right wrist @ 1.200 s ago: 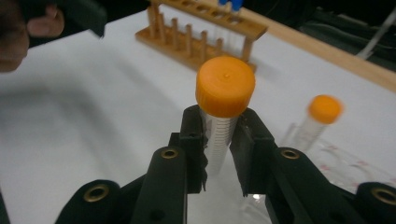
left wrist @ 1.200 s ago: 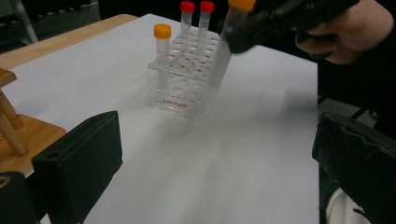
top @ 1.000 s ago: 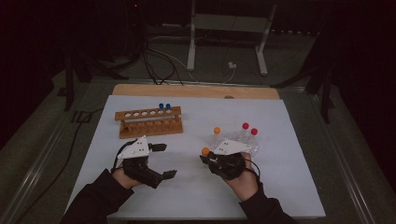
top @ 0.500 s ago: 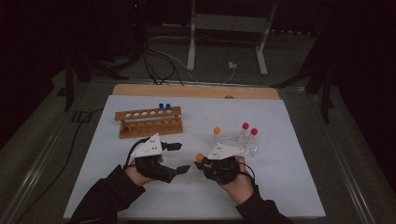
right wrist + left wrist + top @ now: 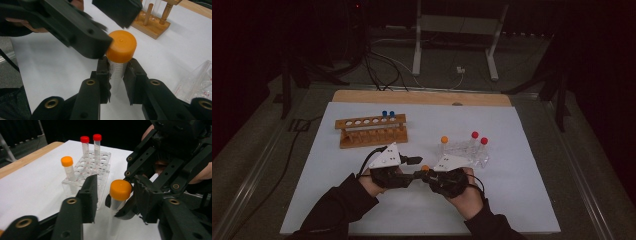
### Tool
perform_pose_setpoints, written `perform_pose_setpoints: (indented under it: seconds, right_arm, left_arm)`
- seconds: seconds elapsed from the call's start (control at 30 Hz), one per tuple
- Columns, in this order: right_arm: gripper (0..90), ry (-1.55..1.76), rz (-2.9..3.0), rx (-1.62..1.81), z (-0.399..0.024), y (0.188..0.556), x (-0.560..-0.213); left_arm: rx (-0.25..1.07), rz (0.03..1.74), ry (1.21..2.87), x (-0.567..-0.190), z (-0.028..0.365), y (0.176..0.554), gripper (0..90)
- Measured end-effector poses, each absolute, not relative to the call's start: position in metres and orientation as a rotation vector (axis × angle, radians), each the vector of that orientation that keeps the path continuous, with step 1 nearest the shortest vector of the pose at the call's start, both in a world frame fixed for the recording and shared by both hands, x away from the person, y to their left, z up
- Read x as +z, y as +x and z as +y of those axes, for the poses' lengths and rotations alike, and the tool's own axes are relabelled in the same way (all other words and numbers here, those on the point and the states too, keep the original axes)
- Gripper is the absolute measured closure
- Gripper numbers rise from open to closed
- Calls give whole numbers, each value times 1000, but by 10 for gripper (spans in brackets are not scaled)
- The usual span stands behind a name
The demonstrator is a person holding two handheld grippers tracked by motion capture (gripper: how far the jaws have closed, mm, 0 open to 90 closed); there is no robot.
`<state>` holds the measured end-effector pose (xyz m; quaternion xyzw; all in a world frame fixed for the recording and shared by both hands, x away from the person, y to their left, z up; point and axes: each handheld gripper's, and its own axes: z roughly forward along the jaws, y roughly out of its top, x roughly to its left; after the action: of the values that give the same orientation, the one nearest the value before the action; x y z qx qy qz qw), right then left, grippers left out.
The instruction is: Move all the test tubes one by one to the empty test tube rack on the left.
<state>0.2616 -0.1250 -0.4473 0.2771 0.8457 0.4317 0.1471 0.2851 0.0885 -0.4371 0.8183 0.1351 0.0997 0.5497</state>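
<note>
My right gripper (image 5: 118,63) is shut on a clear tube with an orange cap (image 5: 121,45), held upright over the white mat (image 5: 512,190). My left gripper (image 5: 116,182) faces it from the left, its jaws on either side of that orange cap (image 5: 120,189). They have just been closing. One jaw lies against the cap and the other stands clear of it. In the high view the left gripper (image 5: 416,168) and the right gripper (image 5: 432,175) meet at the cap (image 5: 425,168) near the front middle of the mat.
A clear plastic rack (image 5: 462,150) behind the grippers holds one orange-capped tube (image 5: 444,140) and two red-capped tubes (image 5: 475,135). A wooden rack (image 5: 371,131) with two blue-capped tubes (image 5: 388,114) stands at the back left. The table's wooden edge (image 5: 422,97) runs behind.
My left gripper has moved right to the right gripper, and its jaws have narrowed around the orange cap. The right gripper has kept its hold and hardly moved.
</note>
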Motion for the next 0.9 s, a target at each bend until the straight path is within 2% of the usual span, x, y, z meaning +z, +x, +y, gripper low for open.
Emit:
perform_pose_setpoints:
  seconds: [0.23,0.67,0.9]
  right_arm:
    - [748,798,2431,1241,-125,262,-447]
    - [738,816,2418,1262,-127,262,-446]
    - [546,837,2385,1296,-130,262,-444]
  left_arm:
    - [231,302,1949,-439,80,286,700]
    - [252,277,1933,-438,81,287,720]
    - [293,308,1918,-430,94,291,721]
